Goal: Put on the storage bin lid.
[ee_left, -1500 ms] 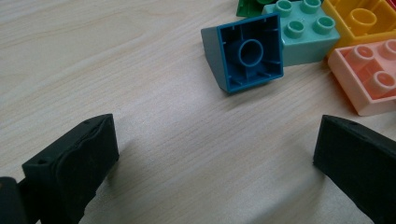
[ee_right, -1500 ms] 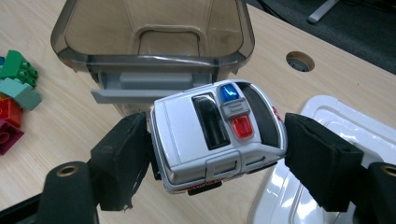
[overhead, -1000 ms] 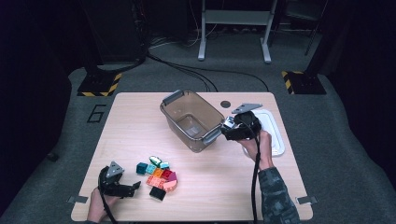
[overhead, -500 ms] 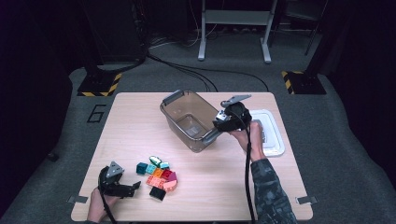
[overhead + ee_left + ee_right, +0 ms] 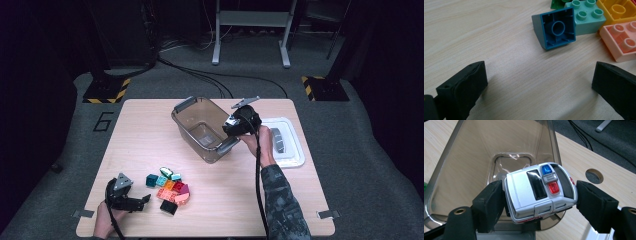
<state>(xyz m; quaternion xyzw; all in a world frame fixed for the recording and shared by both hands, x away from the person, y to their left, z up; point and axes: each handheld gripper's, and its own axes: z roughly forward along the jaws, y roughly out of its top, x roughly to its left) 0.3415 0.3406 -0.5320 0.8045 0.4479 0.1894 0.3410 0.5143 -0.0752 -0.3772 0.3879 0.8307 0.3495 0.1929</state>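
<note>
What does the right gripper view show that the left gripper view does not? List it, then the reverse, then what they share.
Right gripper view alone: a white toy ambulance with blue and red roof lights, clamped between the right tool's black jaws over the open transparent grey plastic bin.

Left gripper view alone: the left tool with jaws apart over bare wood, and the building bricks: a dark teal one lying hollow side up, a mint one, a pink one.

Both: the light wooden tabletop.

Toy car point(image 5: 540, 192): white ambulance w/ blue and red roof lights, black windows. Clamped end to end, roof up, over the near rim of the bin point(image 5: 461, 170). Bin: clear smoky plastic, grey handles, open, upright on table.
</note>
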